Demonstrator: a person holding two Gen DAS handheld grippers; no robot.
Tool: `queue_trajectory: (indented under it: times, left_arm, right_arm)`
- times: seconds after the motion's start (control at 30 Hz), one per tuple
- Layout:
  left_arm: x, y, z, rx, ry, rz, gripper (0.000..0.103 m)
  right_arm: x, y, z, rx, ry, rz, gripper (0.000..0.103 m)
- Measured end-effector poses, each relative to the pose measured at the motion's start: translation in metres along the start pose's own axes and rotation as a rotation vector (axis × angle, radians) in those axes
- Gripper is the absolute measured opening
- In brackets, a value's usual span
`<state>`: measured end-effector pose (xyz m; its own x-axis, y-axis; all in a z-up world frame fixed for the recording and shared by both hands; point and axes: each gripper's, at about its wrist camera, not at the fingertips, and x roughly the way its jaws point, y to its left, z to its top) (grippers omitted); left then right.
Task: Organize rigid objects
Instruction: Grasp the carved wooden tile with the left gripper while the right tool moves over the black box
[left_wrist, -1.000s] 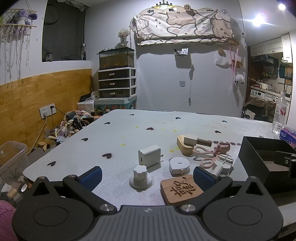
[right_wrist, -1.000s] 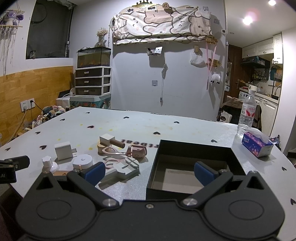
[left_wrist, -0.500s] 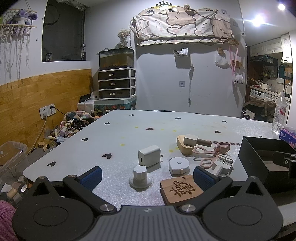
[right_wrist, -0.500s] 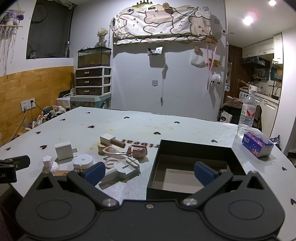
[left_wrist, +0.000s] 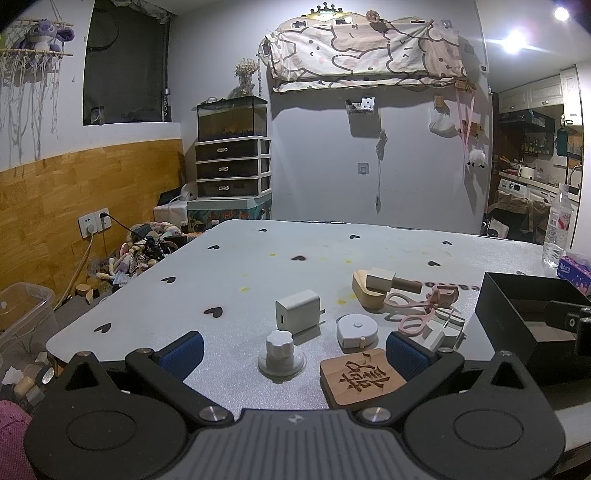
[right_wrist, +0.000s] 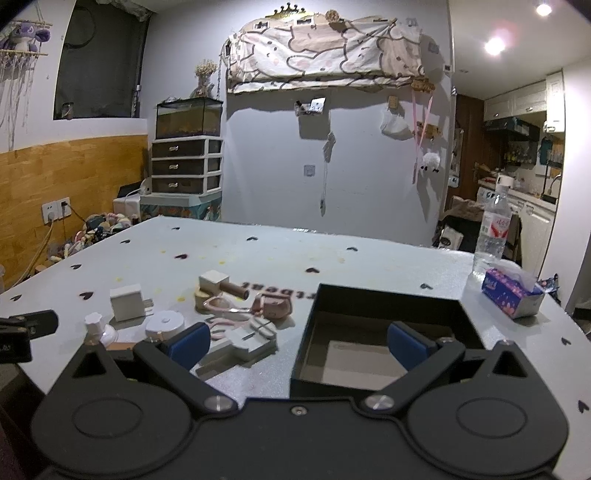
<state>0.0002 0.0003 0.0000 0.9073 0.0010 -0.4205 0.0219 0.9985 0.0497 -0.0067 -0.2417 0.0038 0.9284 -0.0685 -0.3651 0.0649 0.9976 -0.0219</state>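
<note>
An open black box (right_wrist: 384, 325) stands on the table at the right, its inside bare. Left of it lies a cluster: a white charger (left_wrist: 298, 310), a white knob on a round base (left_wrist: 280, 356), a white tape measure (left_wrist: 356, 330), a carved wooden tile (left_wrist: 364, 376), pink scissors (left_wrist: 415, 314), a wooden block with a dowel (left_wrist: 380, 286) and a pale wooden piece (right_wrist: 240, 345). My left gripper (left_wrist: 293, 349) hovers open at the table's near edge, the knob between its fingers. My right gripper (right_wrist: 299, 339) stays open over the box's near left corner.
A water bottle (right_wrist: 493, 236) and a tissue pack (right_wrist: 511, 291) stand at the table's far right. The grey table (right_wrist: 258, 251) carries black heart marks. A clear bin (left_wrist: 22, 314) and scattered toys (left_wrist: 140, 247) lie on the floor at left.
</note>
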Motion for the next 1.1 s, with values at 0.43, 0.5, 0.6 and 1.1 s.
queue_trajectory:
  times: [0.43,0.5,0.6,1.1]
  left_arm:
    - [0.012,0.011,-0.002,-0.042,0.017,0.016,0.103]
    - [0.015,0.01,-0.003,-0.044,0.024,0.016,0.103]
    - [0.021,0.01,-0.006,-0.042,0.031,0.018,0.103]
    - [0.069,-0.013,-0.017,-0.012,0.107,-0.013,0.103]
  right_arm:
    - [-0.003,-0.069,-0.004,0.104,-0.02,-0.163,0.103]
    - [-0.004,-0.083,-0.007,0.124,-0.027,-0.21,0.103]
    - [-0.005,-0.101,-0.013,0.137,-0.046,-0.278,0.103]
    - [0.032,-0.18,-0.034,0.241,0.093,-0.327,0.098]
